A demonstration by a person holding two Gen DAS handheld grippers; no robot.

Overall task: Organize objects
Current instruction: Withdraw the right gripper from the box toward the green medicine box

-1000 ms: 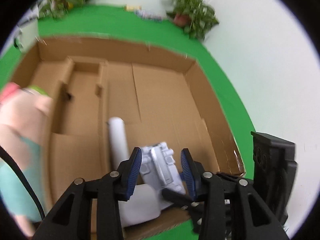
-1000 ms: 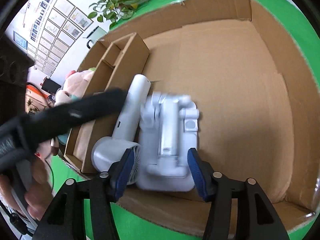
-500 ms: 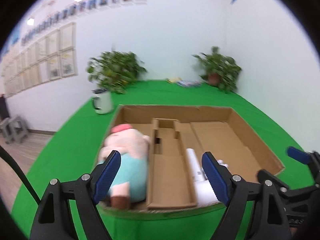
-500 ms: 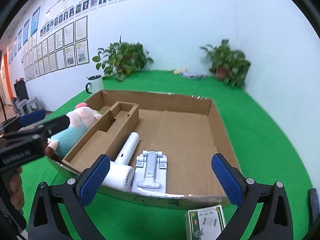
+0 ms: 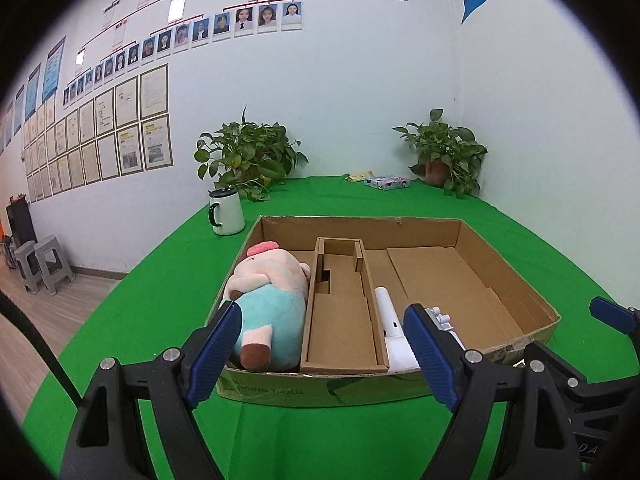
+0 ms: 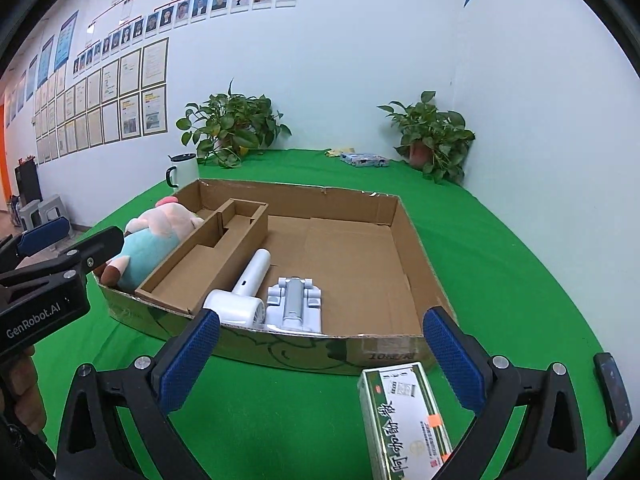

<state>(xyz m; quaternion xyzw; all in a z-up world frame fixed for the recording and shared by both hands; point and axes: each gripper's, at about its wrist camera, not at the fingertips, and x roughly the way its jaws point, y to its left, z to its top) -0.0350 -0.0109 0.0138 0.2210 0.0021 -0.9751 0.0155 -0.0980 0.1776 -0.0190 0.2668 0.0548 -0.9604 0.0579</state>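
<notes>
A cardboard box is sitting on the green counter. Going left to right, it is holding a plush pig, a white hair dryer and a white device — seemingly sorted. A green carton is lying outside, likely remaining. The left hand-held gripper and right hand-held gripper are hovering wide, holding nothing.

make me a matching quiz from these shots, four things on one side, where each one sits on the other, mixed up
Things:
1. plush pig
2. white hand fan
3. green box
4. white mug

Places:
A. on the green cloth in front of the cardboard tray
B. left compartment of the tray
C. on the cloth beyond the tray's far left corner
D. right of the cardboard insert, inside the tray

Pairs: 1-B, 2-D, 3-A, 4-C
</notes>
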